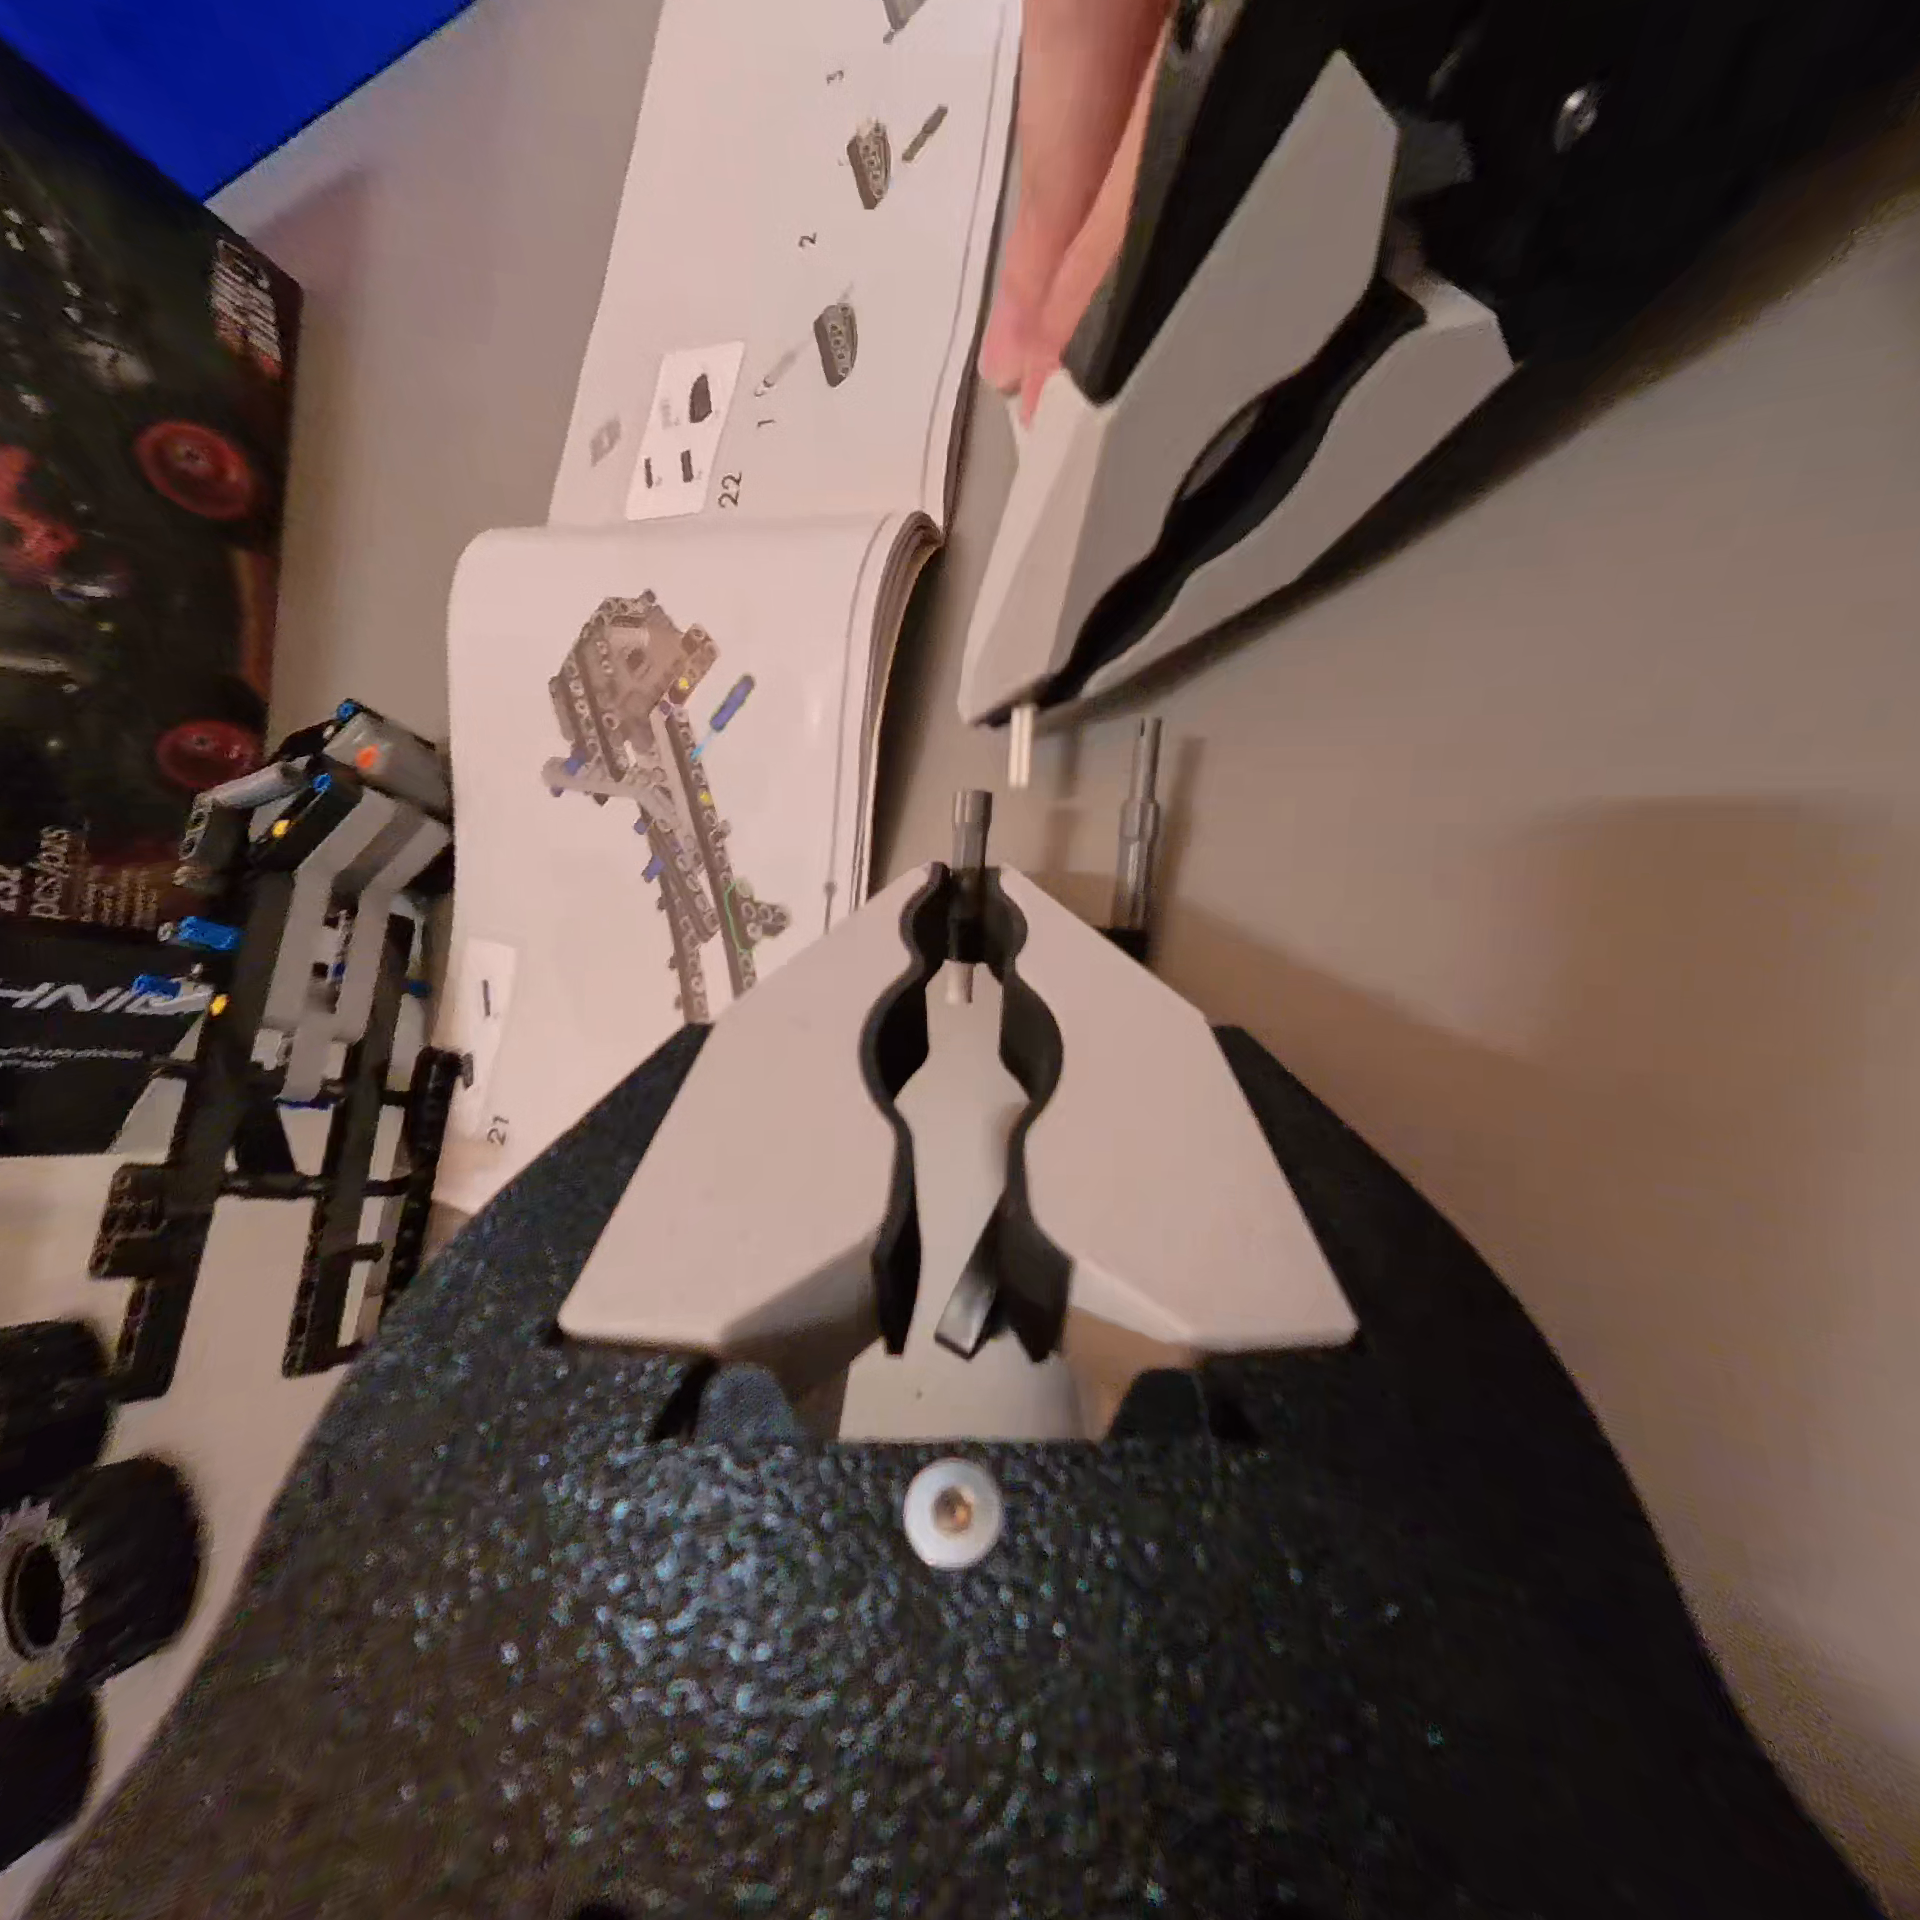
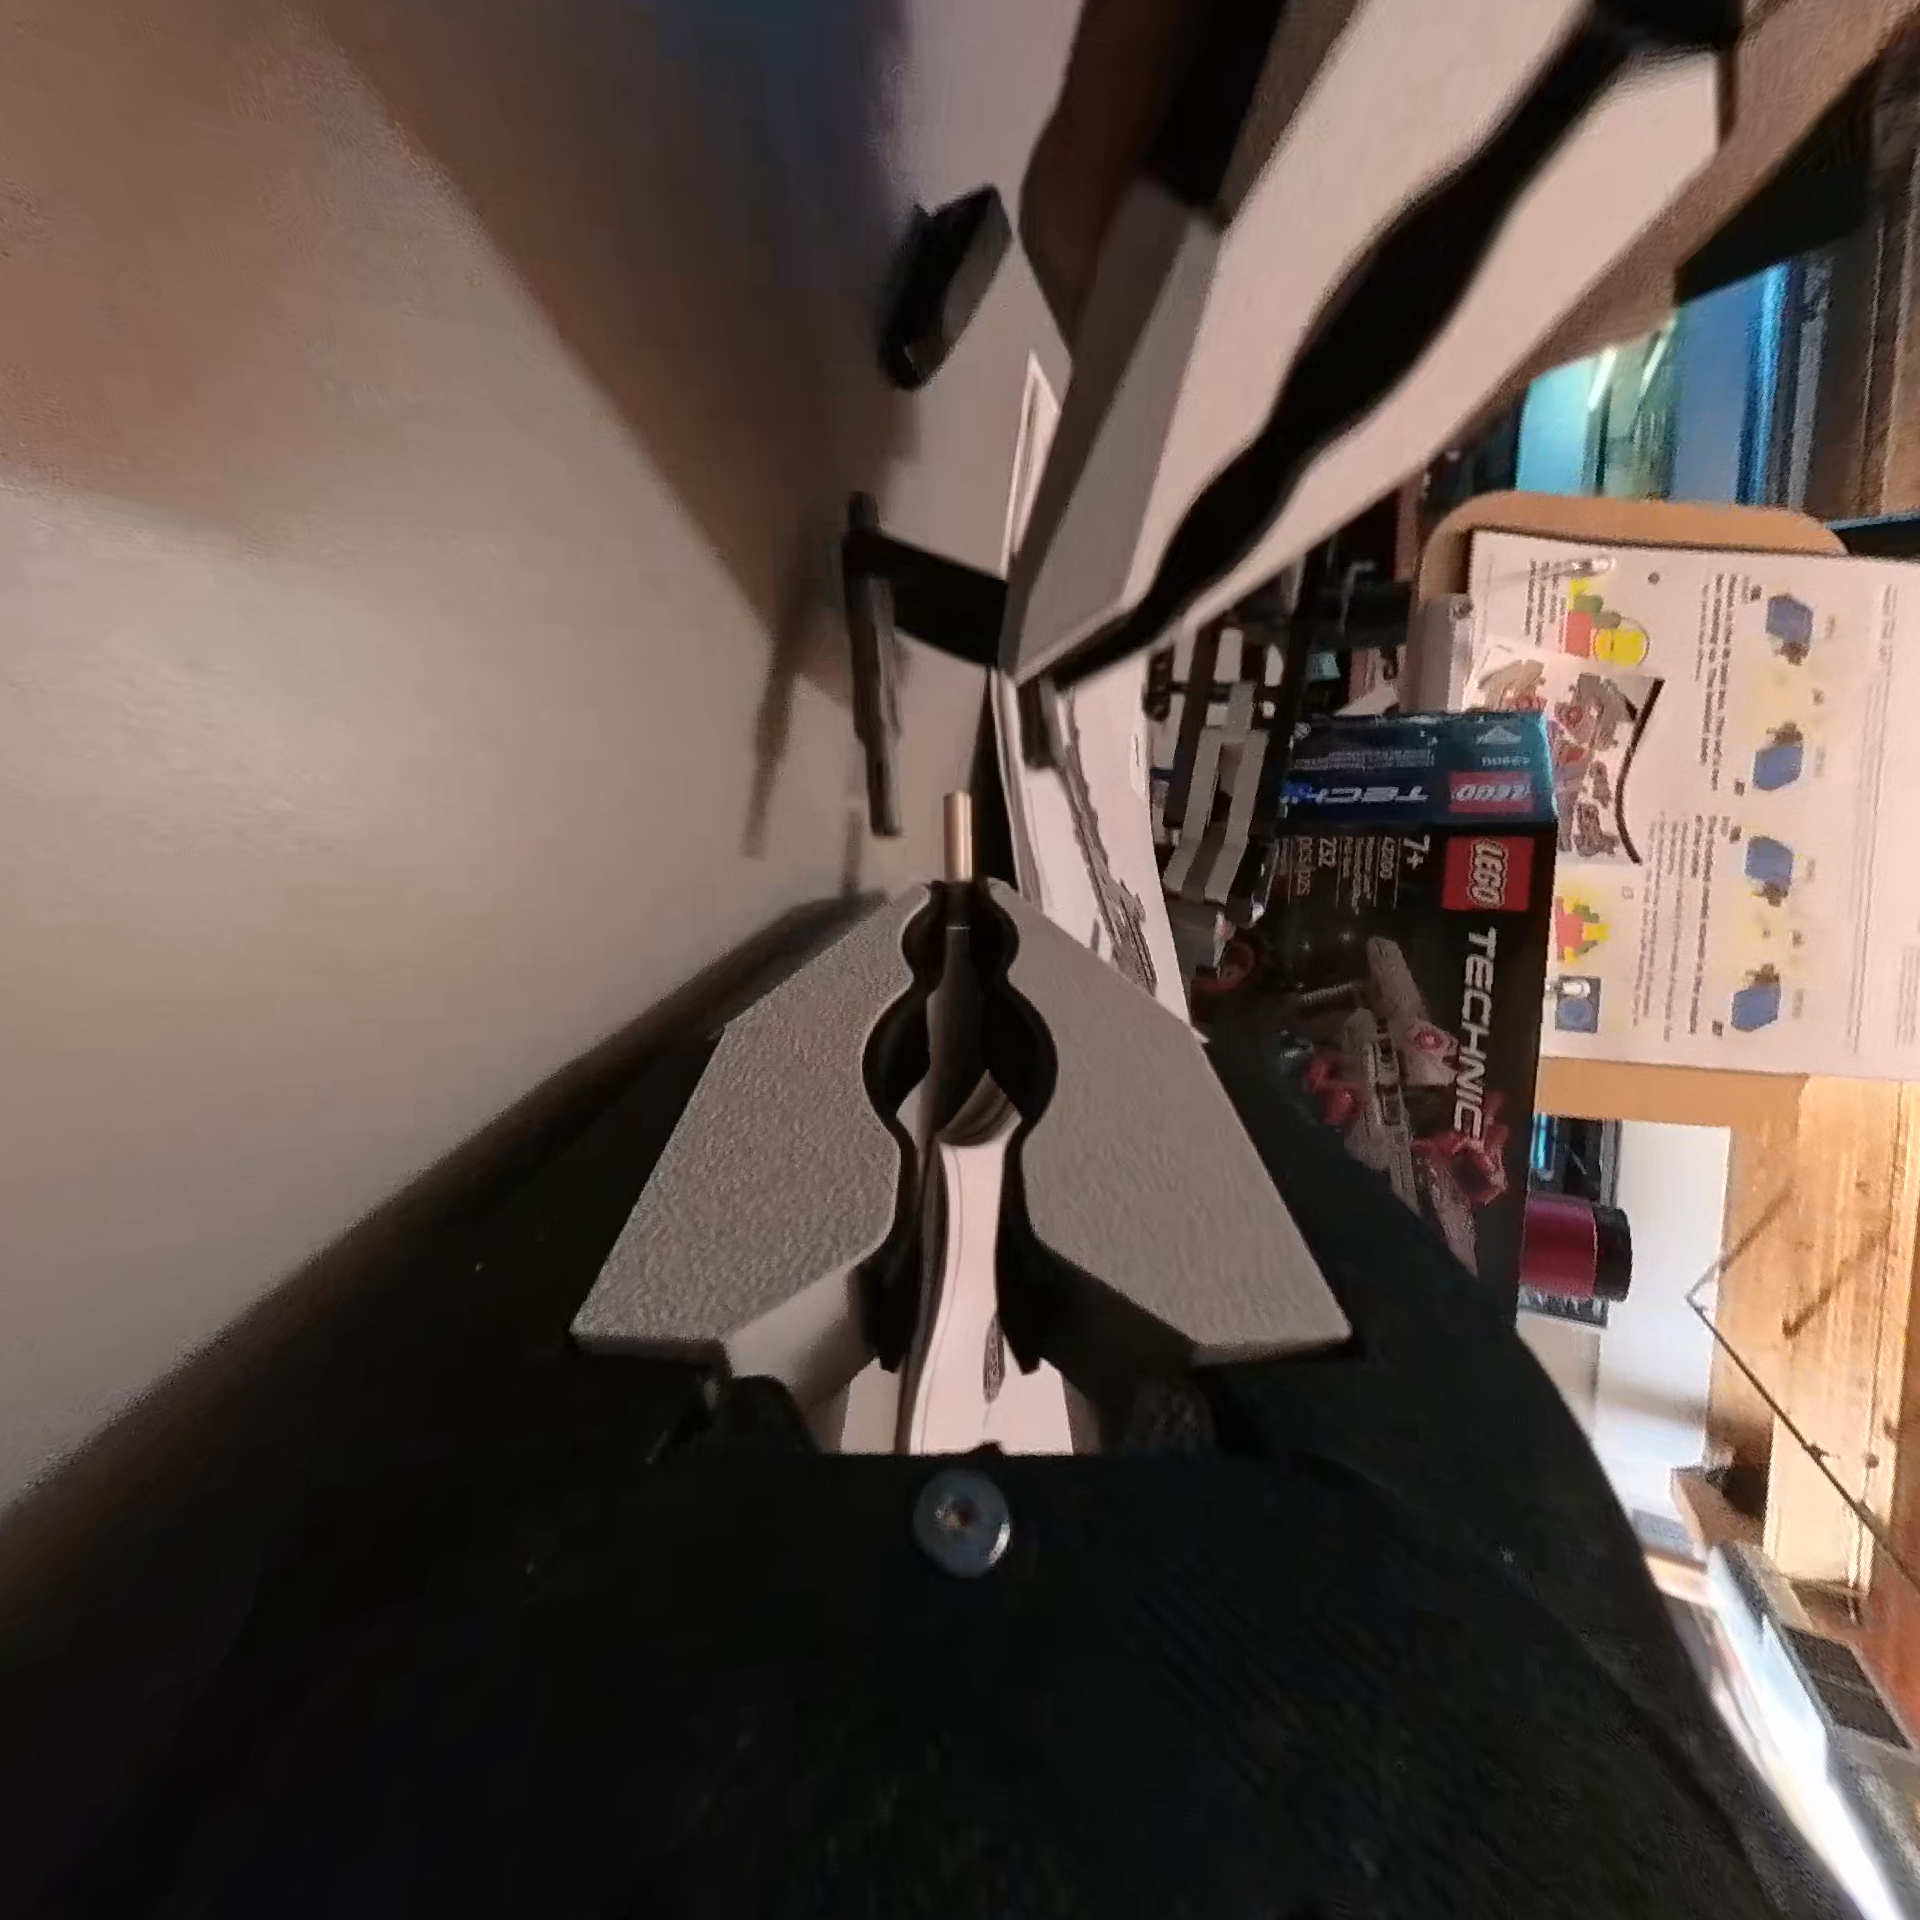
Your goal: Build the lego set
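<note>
A pale table (image 1: 1558,727) is seen tipped sideways in both wrist views. On it, an open instruction booklet (image 1: 665,727) is laid beside a dark set box (image 1: 114,520), with a partly built black and grey lego chassis (image 1: 291,997) and black tyres (image 1: 73,1558) near them. The left gripper (image 1: 971,868) is closed on a small grey axle pin (image 1: 972,831), whose end is seen past the fingertips. The right gripper (image 2: 961,883) is likewise clamped on a short grey pin (image 2: 957,831). Another grey axle (image 1: 1138,831) is left on the table just beside.
</note>
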The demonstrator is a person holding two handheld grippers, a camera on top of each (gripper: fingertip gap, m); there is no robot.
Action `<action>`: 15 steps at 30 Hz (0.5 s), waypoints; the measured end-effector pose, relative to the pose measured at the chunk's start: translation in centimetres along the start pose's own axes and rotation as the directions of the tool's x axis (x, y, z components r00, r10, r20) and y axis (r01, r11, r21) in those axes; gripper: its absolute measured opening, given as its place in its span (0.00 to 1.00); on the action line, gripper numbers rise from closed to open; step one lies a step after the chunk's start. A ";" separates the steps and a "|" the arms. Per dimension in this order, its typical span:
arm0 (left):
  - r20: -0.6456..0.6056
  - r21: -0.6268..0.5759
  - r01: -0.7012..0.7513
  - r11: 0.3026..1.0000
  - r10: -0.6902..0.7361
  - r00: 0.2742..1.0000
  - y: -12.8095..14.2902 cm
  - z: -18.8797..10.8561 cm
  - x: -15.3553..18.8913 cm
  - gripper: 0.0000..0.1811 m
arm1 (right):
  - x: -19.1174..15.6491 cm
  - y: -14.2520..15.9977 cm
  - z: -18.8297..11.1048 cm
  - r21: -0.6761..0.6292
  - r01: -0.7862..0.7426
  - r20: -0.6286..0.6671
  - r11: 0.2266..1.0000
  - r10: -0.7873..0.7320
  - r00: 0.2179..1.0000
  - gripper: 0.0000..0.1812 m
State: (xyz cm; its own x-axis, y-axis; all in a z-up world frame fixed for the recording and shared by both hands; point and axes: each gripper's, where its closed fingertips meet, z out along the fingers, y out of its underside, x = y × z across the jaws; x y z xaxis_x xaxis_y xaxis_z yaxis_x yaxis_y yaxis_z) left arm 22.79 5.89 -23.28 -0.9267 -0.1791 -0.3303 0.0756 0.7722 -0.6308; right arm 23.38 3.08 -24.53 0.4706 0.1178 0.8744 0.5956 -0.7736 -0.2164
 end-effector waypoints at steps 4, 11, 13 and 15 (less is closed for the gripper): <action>0.010 -0.012 -0.029 0.999 0.029 1.000 0.1 -0.5 -0.1 0.02 | -0.2 0.7 -0.1 -0.016 -0.008 0.036 1.000 0.008 0.999 0.01; 0.161 -0.212 -0.274 0.938 0.310 0.937 -0.7 -0.8 -0.4 0.02 | 1.3 -0.7 -1.9 0.041 -0.275 0.141 0.961 0.267 0.953 0.01; 0.197 -0.219 -0.307 0.926 0.350 0.916 -1.5 -0.8 -0.5 0.02 | 2.2 -0.8 -2.3 0.049 -0.333 0.126 0.942 0.325 0.937 0.01; 0.221 -0.204 -0.317 0.926 0.359 0.907 -2.3 -0.9 -0.4 0.02 | 2.7 -0.4 -2.4 0.030 -0.331 0.094 0.943 0.327 0.940 0.01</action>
State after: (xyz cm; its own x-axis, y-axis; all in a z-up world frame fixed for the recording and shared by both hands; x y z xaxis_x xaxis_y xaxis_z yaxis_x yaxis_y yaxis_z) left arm 22.68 4.75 -21.07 -0.7321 -0.0201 -0.6809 0.2883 0.8964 -0.3365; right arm 22.91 2.23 -21.04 0.6983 -0.0841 0.7108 0.4252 -0.7501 -0.5065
